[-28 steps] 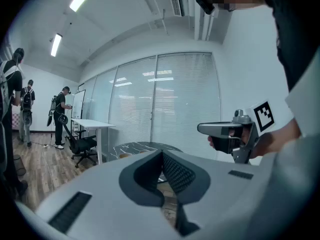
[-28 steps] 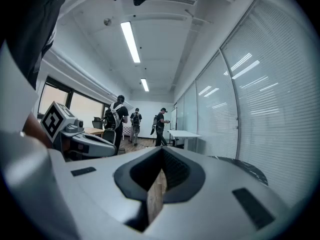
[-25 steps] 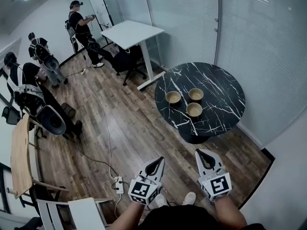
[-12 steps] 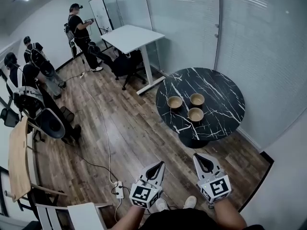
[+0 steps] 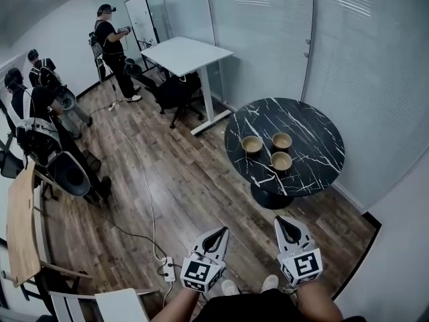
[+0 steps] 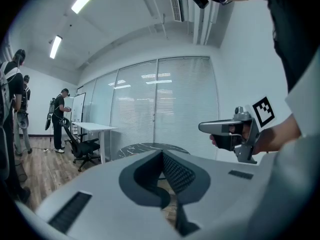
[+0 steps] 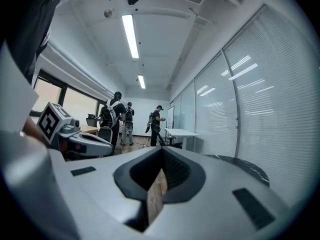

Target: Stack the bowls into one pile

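Three tan bowls stand apart on a round black marble table (image 5: 322,123): one on the left (image 5: 252,144), one at the back (image 5: 281,140), one in front (image 5: 281,161). Both grippers hang well short of the table, over the wood floor. My left gripper (image 5: 222,231) is shut with nothing in it, and my right gripper (image 5: 282,220) is likewise shut and empty. From the left gripper view, the shut left gripper (image 6: 162,153) points toward the table (image 6: 145,148). From the right gripper view, the right gripper (image 7: 161,150) has the table's edge (image 7: 240,165) to its right.
A white desk (image 5: 186,52) and a black office chair (image 5: 175,89) stand beyond the table. Glass walls with blinds run behind and to the right. Several people (image 5: 110,35) stand at the far left. A cable and power strip (image 5: 167,268) lie on the floor near my feet.
The table and bowls have slid slightly right and down in the head view as I moved. Both grippers stay shut and low in the view.
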Motion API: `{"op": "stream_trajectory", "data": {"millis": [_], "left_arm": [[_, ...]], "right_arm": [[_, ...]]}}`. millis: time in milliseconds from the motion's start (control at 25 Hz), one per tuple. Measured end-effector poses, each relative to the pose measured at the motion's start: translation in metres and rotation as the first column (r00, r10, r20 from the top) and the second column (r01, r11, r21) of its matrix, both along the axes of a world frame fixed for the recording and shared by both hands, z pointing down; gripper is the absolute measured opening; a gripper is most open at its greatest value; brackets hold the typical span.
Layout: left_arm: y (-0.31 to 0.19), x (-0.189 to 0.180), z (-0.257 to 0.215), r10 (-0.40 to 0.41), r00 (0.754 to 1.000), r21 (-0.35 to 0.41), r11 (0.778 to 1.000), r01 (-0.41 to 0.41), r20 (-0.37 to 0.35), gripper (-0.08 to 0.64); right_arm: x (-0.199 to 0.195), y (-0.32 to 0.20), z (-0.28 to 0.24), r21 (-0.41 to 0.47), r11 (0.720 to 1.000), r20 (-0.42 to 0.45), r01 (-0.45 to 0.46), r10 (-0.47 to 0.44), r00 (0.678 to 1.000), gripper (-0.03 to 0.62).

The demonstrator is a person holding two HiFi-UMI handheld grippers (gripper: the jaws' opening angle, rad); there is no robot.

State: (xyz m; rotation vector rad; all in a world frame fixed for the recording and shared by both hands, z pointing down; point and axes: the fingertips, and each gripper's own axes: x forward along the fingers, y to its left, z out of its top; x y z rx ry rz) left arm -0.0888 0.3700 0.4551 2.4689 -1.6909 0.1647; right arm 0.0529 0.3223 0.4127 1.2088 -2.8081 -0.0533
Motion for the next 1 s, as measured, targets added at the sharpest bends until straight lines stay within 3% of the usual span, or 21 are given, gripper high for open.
{"op": "stream_trajectory", "data": {"millis": [160, 440, 1000], "left_arm": [[0.001, -0.017, 0.002, 0.003, 1.000, 0.006, 1.000, -0.003, 0.020, 0.014], [-0.002, -0.022, 0.004, 0.021, 1.000, -0.002, 1.000, -0.021, -0.011, 0.014], [-0.097, 0.014, 0.006, 0.051, 0.999, -0.018, 0.999, -0.051, -0.018, 0.014]], "right_arm": [[-0.010, 0.007, 0.000, 0.011, 1.000, -0.015, -0.019, 0.019, 1.000, 0.009], [-0.021, 0.002, 0.004, -0.008, 1.000, -0.018, -0.024, 0.024, 1.000, 0.009], [0.015, -0.093, 0.011, -0.005, 0.999, -0.010, -0.051, 0.051, 0.999, 0.009]]}}
